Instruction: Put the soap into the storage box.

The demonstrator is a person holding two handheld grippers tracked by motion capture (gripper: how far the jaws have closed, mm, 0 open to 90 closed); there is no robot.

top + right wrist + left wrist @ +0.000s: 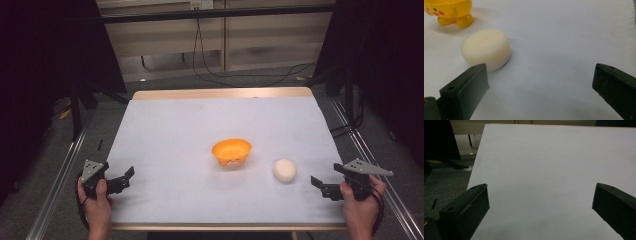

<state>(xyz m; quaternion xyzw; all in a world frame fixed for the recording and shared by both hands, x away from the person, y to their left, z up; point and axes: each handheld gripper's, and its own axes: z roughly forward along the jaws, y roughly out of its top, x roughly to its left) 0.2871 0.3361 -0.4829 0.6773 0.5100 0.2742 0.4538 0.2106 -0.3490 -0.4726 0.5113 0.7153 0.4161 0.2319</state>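
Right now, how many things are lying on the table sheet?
2. An orange bowl sits near the middle of the sheet; a white puck lies apart from it, nearer the right gripper. Nothing looks hidden.

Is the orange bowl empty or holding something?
Empty: the high view shows bare orange inside the orange plastic bowl; the round white puck lies beside it.
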